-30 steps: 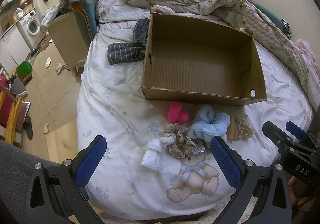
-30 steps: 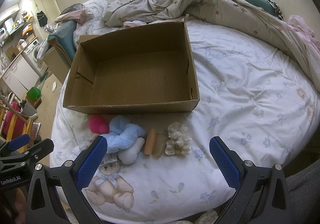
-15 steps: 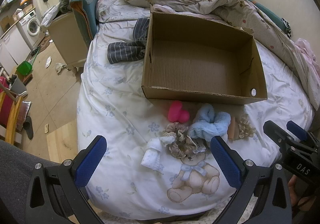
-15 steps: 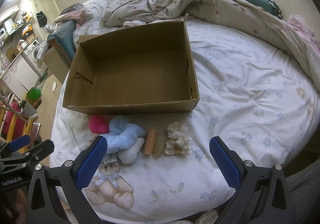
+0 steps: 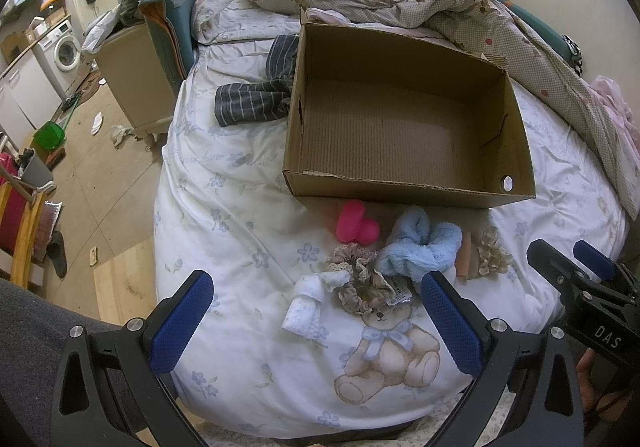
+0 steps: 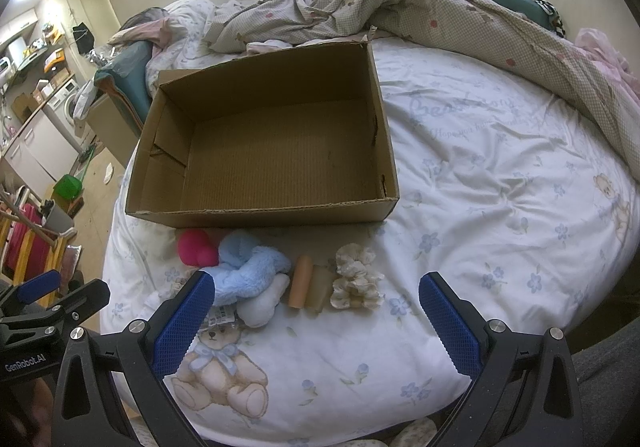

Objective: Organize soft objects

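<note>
One cardboard box (image 5: 400, 135) is sitting open-topped on the bed (image 5: 224, 215), nothing showing inside it. Soft things are lying in a loose row on the quilt just in front of the box's near wall: one pink plush (image 5: 356, 227), one light-blue fluffy scrunchie (image 5: 420, 247), one beige frilly scrunchie (image 5: 356, 279) with a tag, one white lacy piece (image 5: 308, 303), one cream ruffled scrunchie (image 6: 356, 279), one peach roll (image 6: 300, 281) touching one tan roll (image 6: 320, 287), and one white plush bit (image 6: 262, 305) under the blue scrunchie. One striped dark garment (image 5: 256, 99) is lying beside the box's left wall. Left tongs (image 5: 316, 311) are hovering spread wide, gripping nothing. Right tongs (image 6: 316, 311) are likewise spread wide and holding nothing, low over the row.
</note>
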Available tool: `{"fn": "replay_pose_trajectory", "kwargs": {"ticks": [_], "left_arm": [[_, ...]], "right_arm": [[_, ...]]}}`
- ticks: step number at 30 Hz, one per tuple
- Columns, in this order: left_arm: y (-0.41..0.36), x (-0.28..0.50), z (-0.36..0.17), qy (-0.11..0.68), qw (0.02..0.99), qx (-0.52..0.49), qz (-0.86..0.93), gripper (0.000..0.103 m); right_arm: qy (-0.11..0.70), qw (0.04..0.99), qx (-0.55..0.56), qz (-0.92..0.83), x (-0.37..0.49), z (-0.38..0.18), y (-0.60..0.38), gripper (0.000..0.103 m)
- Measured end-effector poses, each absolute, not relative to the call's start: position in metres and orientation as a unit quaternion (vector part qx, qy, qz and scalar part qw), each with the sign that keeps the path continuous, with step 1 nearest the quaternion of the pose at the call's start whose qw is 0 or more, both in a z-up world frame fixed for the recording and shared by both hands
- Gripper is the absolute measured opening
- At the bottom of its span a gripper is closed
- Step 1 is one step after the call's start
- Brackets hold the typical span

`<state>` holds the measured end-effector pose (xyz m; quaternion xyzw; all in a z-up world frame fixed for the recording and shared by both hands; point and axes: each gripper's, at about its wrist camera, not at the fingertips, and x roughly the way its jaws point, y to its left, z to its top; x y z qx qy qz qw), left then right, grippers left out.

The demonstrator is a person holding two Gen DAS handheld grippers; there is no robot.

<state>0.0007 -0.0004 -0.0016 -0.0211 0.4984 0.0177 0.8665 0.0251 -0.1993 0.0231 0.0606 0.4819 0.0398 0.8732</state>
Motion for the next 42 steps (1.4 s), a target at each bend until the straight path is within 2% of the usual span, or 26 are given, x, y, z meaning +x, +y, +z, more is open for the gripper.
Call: {"fn": "replay_pose_trajectory", "kwargs": {"ticks": [30,42], "left_arm": [[-0.001,0.0,-0.005,0.506,0.862,-0.019,0.013,0.103],[0.027,0.031,0.001,0.552,0.832,-0.045,0.044,0.103]], "right_arm": [[0.486,0.871,0.066,0.043,0.026,0.023,-0.199,0.103],[0.525,0.842,0.081,0.097,0.07,0.052,-0.215,0.103]]}}
